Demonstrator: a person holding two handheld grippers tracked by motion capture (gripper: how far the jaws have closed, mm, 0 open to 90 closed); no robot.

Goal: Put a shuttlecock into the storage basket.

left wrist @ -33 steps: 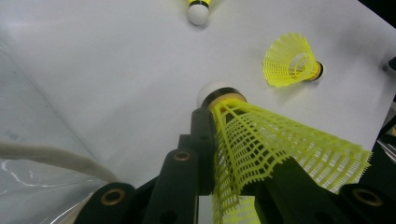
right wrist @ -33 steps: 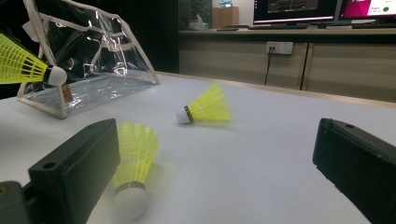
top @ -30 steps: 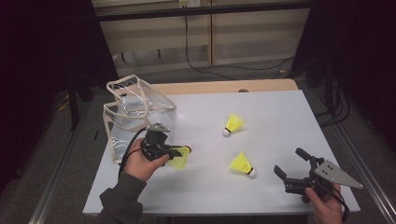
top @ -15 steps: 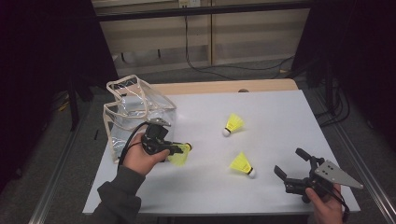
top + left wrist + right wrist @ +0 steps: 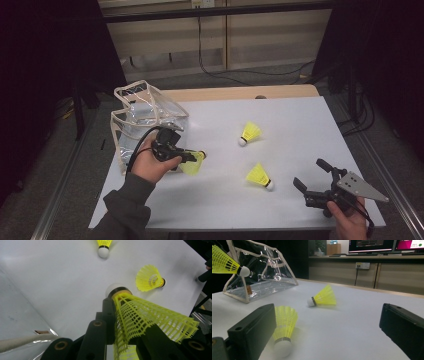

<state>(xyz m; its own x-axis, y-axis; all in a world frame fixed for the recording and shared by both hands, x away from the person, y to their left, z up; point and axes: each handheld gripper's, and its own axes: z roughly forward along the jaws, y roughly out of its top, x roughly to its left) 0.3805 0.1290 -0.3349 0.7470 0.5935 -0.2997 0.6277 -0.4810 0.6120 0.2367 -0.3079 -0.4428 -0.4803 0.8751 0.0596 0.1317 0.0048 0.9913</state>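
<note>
**Shuttlecock pinched beside the clear bag**

Your left gripper (image 5: 192, 159) has its fingers pinching a yellow mesh-skirted shuttlecock (image 5: 192, 164) just above the white tabletop (image 5: 300, 130), right beside the clear plastic bag with beige trim (image 5: 145, 120). Your right gripper (image 5: 312, 177) hovers near the tabletop's front edge, fingers spread, close to a second yellow shuttlecock (image 5: 260, 176); a third (image 5: 249, 133) lies beyond it.
</note>
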